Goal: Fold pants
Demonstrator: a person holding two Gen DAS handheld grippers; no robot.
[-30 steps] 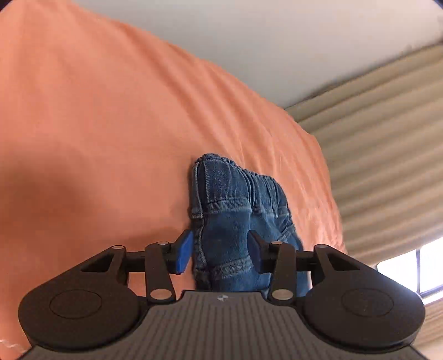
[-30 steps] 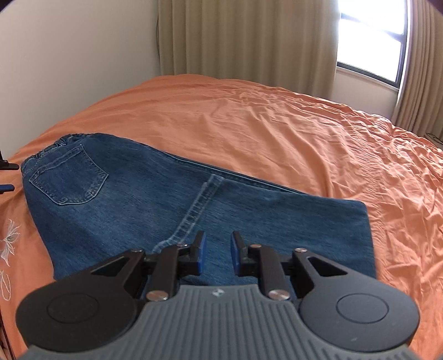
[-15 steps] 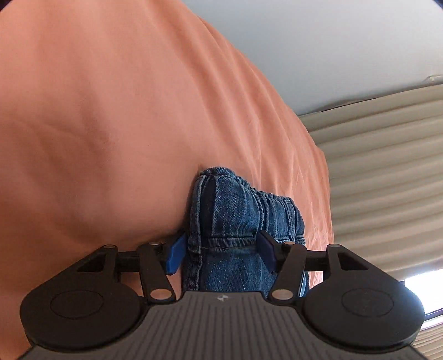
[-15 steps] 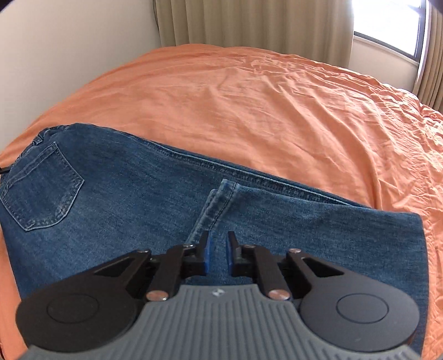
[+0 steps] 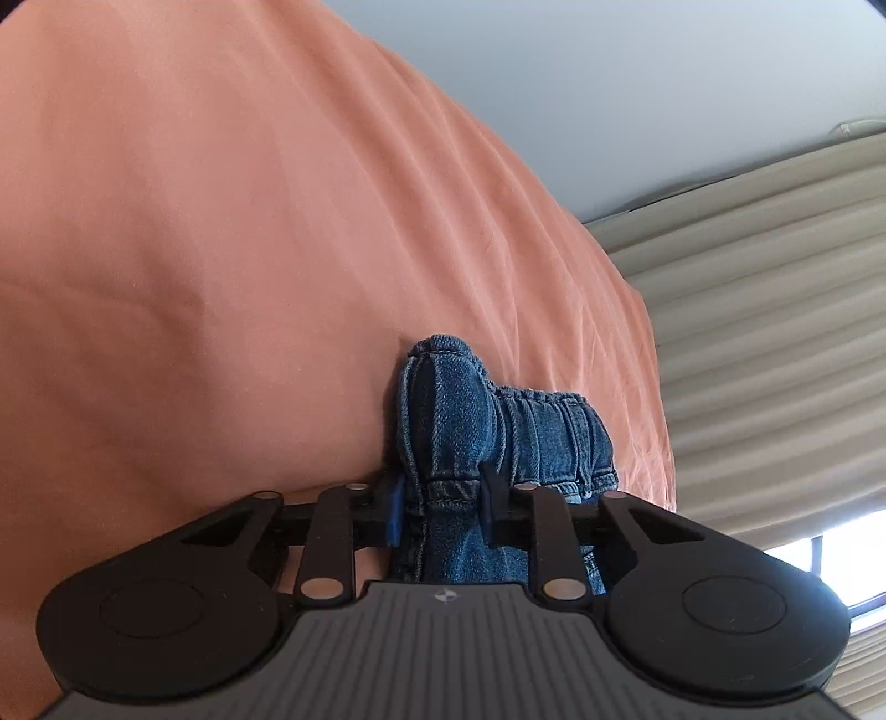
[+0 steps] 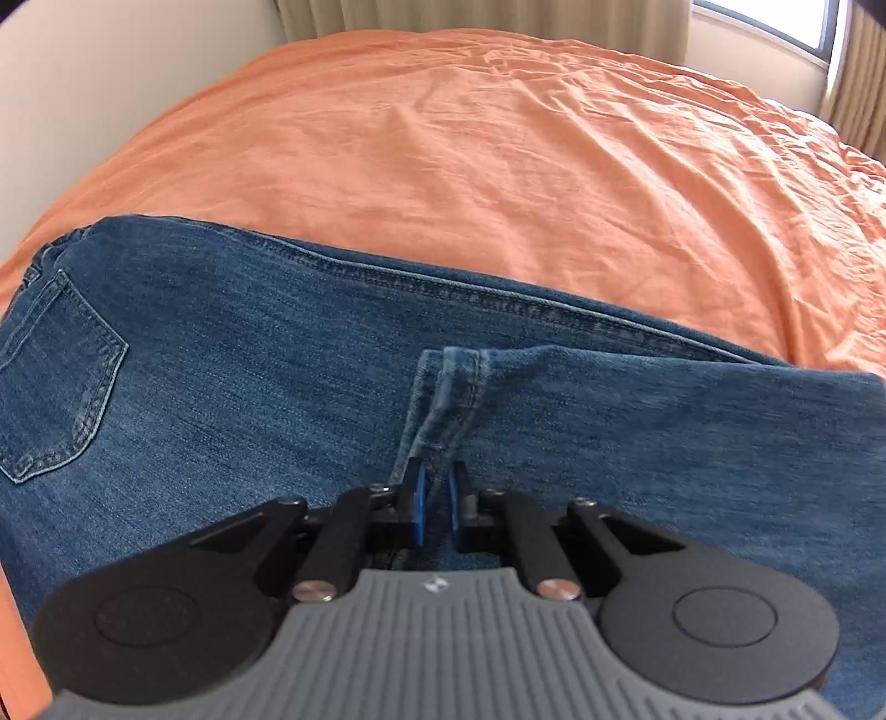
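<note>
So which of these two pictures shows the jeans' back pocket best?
The right wrist view: the back pocket lies flat and whole at the left of the jeans. The left wrist view shows only the bunched waistband, no pocket.

Pants [image 6: 232, 387] flat on bed [image 6: 498, 166] — curtains [image 6: 470, 14] behind (window [image 6: 775, 22] right)

left tongs [image 5: 440, 509] closing; right tongs [image 6: 436, 507] pinched together.

Blue denim pants [image 6: 232, 399], folded flat
</note>
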